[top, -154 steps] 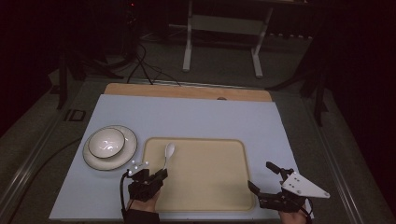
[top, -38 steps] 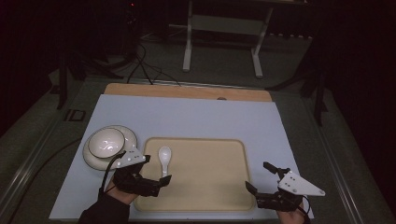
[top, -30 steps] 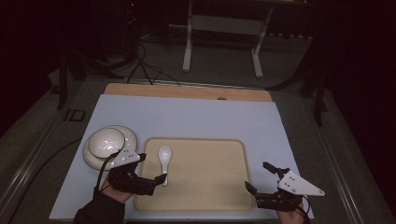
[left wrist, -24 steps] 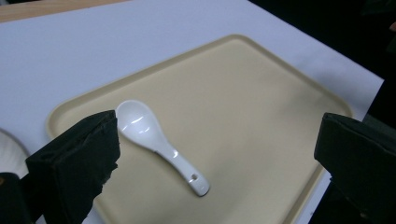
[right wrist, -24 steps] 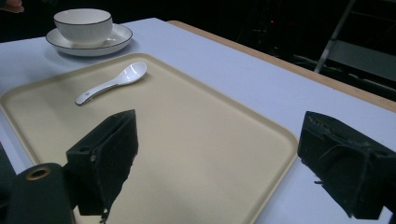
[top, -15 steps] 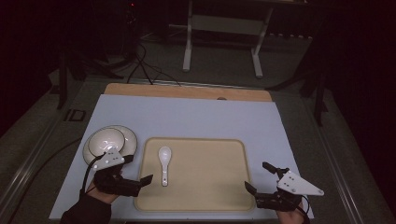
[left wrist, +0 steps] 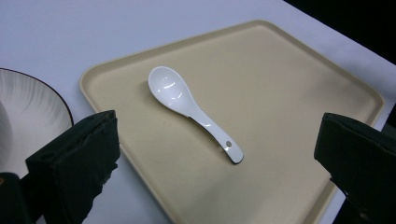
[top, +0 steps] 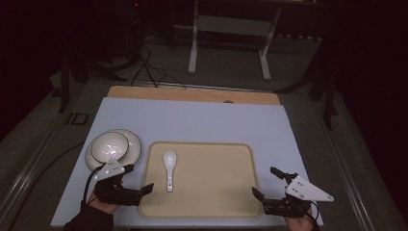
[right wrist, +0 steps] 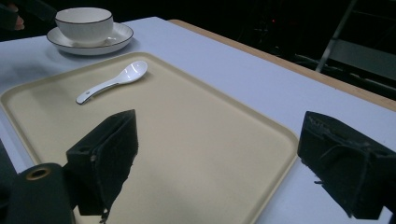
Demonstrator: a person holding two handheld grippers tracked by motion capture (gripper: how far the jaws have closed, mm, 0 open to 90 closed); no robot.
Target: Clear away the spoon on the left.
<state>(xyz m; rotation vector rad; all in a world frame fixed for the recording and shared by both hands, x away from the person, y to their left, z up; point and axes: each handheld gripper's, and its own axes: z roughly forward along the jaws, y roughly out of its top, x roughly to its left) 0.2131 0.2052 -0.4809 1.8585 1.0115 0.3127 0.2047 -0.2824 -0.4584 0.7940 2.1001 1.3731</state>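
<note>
White ceramic spoon (top: 169,167) lies bowl-up at the left of the beige tray (top: 216,192), free of both spread, empty tongs (left tongs (top: 138,185), right tongs (top: 266,183)), seemingly placed for serving.

One white spoon (top: 169,166) on one beige tray (top: 221,202); one bowl (top: 109,146) on one saucer (top: 135,145), both white with dark rims; two tongs, left tongs (top: 139,179) and right tongs (top: 267,183), each with two black jaws spread wide and holding nothing; one grey three-cornered plate atop each; one pale bench (top: 202,120); one strip of bare wood (top: 192,94) along the far edge.
</note>
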